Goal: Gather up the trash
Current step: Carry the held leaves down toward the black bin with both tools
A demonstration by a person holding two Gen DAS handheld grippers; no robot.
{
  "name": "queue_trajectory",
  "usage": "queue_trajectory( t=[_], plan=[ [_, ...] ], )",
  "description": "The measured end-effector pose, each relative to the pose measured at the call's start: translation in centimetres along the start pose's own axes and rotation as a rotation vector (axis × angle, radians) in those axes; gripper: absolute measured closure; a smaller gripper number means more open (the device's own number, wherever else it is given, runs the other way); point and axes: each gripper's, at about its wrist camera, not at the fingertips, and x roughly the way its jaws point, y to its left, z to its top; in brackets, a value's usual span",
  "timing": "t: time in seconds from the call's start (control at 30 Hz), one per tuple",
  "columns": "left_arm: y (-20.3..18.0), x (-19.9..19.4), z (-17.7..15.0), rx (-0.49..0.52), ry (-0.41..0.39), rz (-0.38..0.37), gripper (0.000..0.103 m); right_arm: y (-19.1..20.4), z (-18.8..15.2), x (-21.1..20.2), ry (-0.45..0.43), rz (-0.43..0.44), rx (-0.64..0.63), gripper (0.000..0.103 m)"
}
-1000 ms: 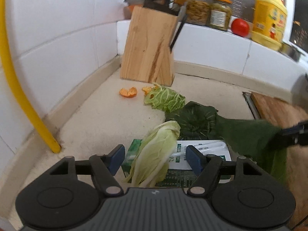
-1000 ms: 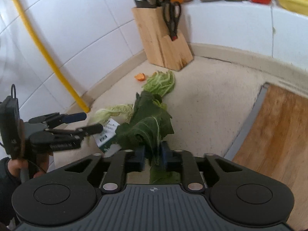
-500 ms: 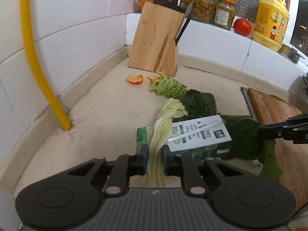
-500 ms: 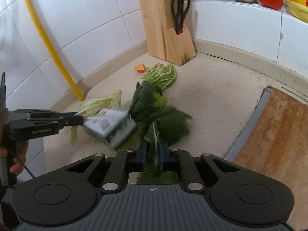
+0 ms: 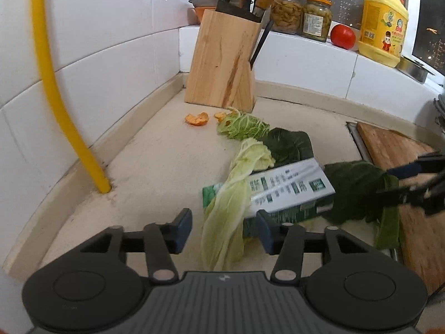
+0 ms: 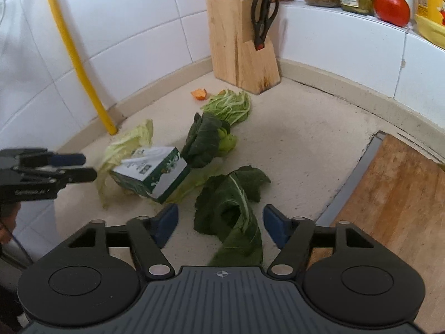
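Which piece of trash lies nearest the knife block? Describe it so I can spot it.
Find the pale wooden knife block in the tiled corner. On the beige counter at its foot lies a small curled orange peel, the only orange scrap beside green leaves.

Left gripper (image 5: 224, 231) jaws have just been opening, now parted either side of a pale cabbage leaf (image 5: 232, 208) with the pads not pressing it; leaf drapes over the near end of a green-and-white carton (image 5: 289, 194) lying tilted on the beige counter (image 5: 155, 167). Dark green leaf (image 5: 356, 192) right of the carton, right gripper (image 5: 417, 183) at the right edge over a wooden cutting board (image 5: 395, 150). Farther back: another dark leaf (image 5: 289, 144), light green leaf (image 5: 244, 125), orange peel (image 5: 197, 118), knife block (image 5: 222, 61), yellow pipe (image 5: 55, 83) at left.
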Motion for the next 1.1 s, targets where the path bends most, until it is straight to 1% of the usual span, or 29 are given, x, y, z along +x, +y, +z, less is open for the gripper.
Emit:
queue_trajectory(
  t=[0.07,0.13,0.2,0.23,0.27,0.3,0.33,0.37,0.43,0.47,0.53,0.57,0.63,0.7,0.83,0.93,1.03,1.1],
  plan=[
    [-0.1,1.0,0.6,0.019,-0.001,0.013,0.050,0.1,0.0,0.8,0.009,-0.022,-0.011,0.020],
    [-0.3,1.8,1.0,0.037,0.004,0.029,0.050,0.0,0.1,1.5,0.017,-0.037,-0.013,0.020],
    [-0.2,2.2,1.2,0.026,0.004,0.036,0.053,-0.1,0.1,2.0,0.013,-0.038,-0.012,0.021],
    [-0.1,2.3,1.3,0.013,0.008,0.018,0.065,-0.1,0.1,2.1,0.006,-0.049,-0.014,0.026],
    [0.1,2.3,1.4,0.000,0.017,-0.004,0.081,-0.1,0.1,2.3,0.009,-0.060,-0.014,0.030],
    [0.1,2.3,1.5,-0.008,0.032,-0.023,0.085,-0.3,0.2,2.5,0.024,-0.061,-0.004,0.048],
    [0.0,2.3,1.5,-0.002,0.041,-0.027,0.088,-0.5,0.2,2.7,0.040,-0.050,0.015,0.071],
    [-0.2,2.2,1.6,0.010,0.048,-0.024,0.090,-0.8,0.2,2.7,0.052,-0.041,0.037,0.078],
    [-0.2,2.1,1.7,0.008,0.062,-0.039,0.094,-0.9,0.1,2.4,0.048,-0.042,0.047,0.083],
    [-0.1,2.0,1.7,-0.012,0.067,-0.060,0.095,-0.9,0.2,2.1,0.041,-0.037,0.052,0.084],
    [0.5,1.5,1.8,-0.071,0.059,-0.110,0.095,-0.9,0.3,1.1,0.022,0.004,0.075,0.088],
    [0.7,1.1,1.9,-0.102,0.049,-0.128,0.095,-0.9,0.4,0.5,0.007,0.020,0.083,0.089],
    [1.4,0.1,2.3,-0.157,0.019,-0.156,0.095,-0.8,0.8,-0.7,-0.032,0.044,0.101,0.090],
    [1.9,-0.9,2.7,-0.189,-0.011,-0.170,0.095,-0.8,1.3,-1.7,-0.067,0.063,0.118,0.091],
    [2.3,-3.1,3.3,-0.216,-0.076,-0.173,0.095,-0.4,2.4,-3.9,-0.129,0.093,0.137,0.091],
    [2.5,-4.7,3.3,-0.222,-0.112,-0.160,0.095,0.3,3.3,-5.1,-0.173,0.100,0.122,0.091],
    [2.8,-5.8,2.9,-0.234,-0.132,-0.154,0.095,1.3,4.0,-5.7,-0.194,0.115,0.103,0.091],
    [2.8,-6.5,2.5,-0.242,-0.145,-0.137,0.095,2.3,4.3,-5.7,-0.201,0.137,0.082,0.091]
  ],
)
